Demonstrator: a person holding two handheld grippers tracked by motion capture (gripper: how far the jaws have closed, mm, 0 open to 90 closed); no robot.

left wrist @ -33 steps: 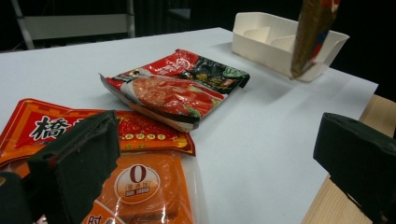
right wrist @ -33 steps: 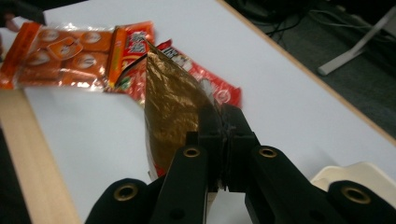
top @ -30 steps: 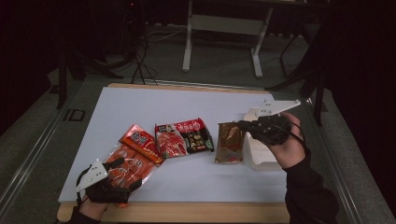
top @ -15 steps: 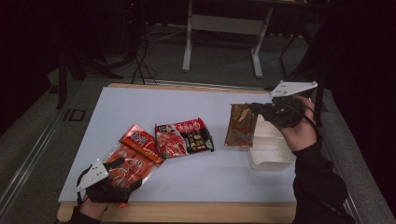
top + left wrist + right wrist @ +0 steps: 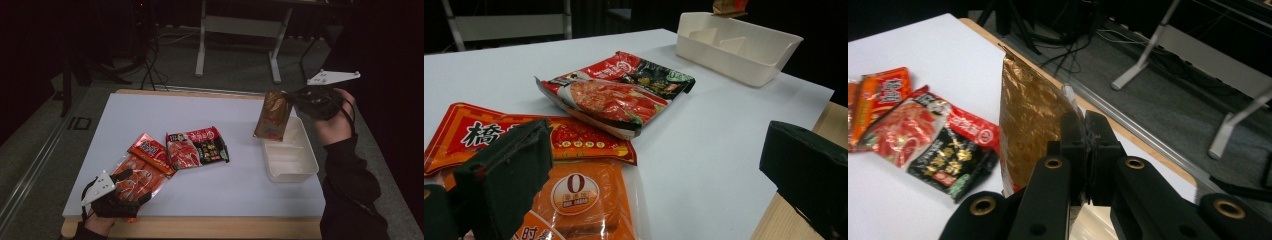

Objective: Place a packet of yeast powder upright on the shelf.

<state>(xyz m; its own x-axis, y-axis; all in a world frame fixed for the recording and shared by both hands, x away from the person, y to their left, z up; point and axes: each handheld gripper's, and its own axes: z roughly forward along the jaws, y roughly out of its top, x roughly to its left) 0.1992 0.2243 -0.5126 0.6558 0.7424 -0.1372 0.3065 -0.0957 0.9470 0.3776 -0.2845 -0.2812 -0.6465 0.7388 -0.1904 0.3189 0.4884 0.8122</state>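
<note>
My right gripper (image 5: 298, 96) (image 5: 1086, 131) is shut on the top edge of a gold-brown packet (image 5: 272, 115) (image 5: 1032, 120), which hangs upright above the far end of a white divided tray (image 5: 290, 155). My left gripper (image 5: 131, 184) is open at the table's near left, its jaws standing wide on either side of an orange clear-fronted packet (image 5: 139, 176) (image 5: 579, 200). A red and black packet (image 5: 196, 146) (image 5: 616, 92) lies mid-table, and a red packet with yellow trim (image 5: 150, 149) (image 5: 524, 137) overlaps the orange one.
The white table top (image 5: 210, 190) has a wooden rim (image 5: 200, 227) at the near edge. Behind the table are a desk frame (image 5: 237, 30) and floor cables (image 5: 150, 65).
My right gripper has lifted the gold-brown packet off the table, carrying it up and to the right until it hangs over the tray. The left gripper has stayed still.
</note>
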